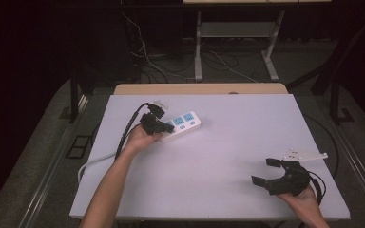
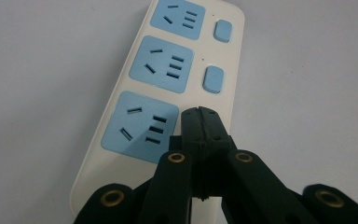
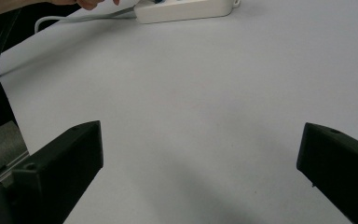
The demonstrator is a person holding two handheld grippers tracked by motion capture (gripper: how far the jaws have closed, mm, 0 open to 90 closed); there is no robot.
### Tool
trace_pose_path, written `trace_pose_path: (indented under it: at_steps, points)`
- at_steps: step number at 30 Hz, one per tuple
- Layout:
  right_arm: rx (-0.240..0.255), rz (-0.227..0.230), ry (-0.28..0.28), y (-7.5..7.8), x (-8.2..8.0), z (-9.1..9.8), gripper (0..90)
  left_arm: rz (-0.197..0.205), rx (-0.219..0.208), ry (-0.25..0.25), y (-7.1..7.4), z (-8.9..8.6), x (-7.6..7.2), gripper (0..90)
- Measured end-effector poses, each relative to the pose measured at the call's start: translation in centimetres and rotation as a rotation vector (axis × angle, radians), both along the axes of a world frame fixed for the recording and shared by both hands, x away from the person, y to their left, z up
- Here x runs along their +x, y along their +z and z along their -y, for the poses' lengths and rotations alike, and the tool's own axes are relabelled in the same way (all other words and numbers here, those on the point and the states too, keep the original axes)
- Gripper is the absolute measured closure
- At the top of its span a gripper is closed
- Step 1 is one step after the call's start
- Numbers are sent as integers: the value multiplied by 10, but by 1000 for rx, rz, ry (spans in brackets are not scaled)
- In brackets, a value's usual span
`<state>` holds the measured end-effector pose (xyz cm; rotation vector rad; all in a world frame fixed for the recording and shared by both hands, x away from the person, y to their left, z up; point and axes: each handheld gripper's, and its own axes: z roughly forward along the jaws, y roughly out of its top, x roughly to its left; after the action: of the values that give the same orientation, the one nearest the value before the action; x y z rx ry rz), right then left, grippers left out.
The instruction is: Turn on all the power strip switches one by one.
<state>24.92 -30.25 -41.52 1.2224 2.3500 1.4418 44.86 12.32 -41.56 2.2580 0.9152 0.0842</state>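
A white power strip (image 1: 186, 123) with three blue sockets lies at the back left of the white table (image 1: 228, 156). In the left gripper view the power strip (image 2: 121, 93) runs away from me, with two blue switches showing beside the farther sockets. My left gripper (image 1: 168, 127) (image 2: 199, 116) is shut with nothing between its jaws. Its tip rests right beside the nearest socket (image 2: 140, 126), and what lies under it is hidden. My right gripper (image 1: 264, 171) (image 3: 200, 158) stands wide open and empty low over the table's front right. The power strip (image 3: 186, 10) lies far from it.
The strip's white cord (image 1: 92, 163) runs off the table's left edge. A black cable (image 1: 128, 124) trails from the left gripper. A wooden board (image 1: 199, 89) edges the table's back. Wide bare tabletop (image 3: 191, 84) lies between the two grippers.
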Motion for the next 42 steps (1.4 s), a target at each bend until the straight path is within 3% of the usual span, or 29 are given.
trace_pose_path:
  at_steps: [12, 18, 26, 42]
  points:
    - [-1, -3, -4, -1, 0, 0, 4, 15, 45, -3, 5, 3, -4, 900]
    - [-5, -3, -5, -1, 0, 0, 4, 32, 3, 6, 16, 2, -5, 899]
    - [-4, -5, -6, -1, 0, 0, 4, 53, -15, -17, 33, 6, -1, 899]
    - [-1, -2, -8, -1, 0, 1, 4, 76, 13, -71, 48, 29, 5, 898]
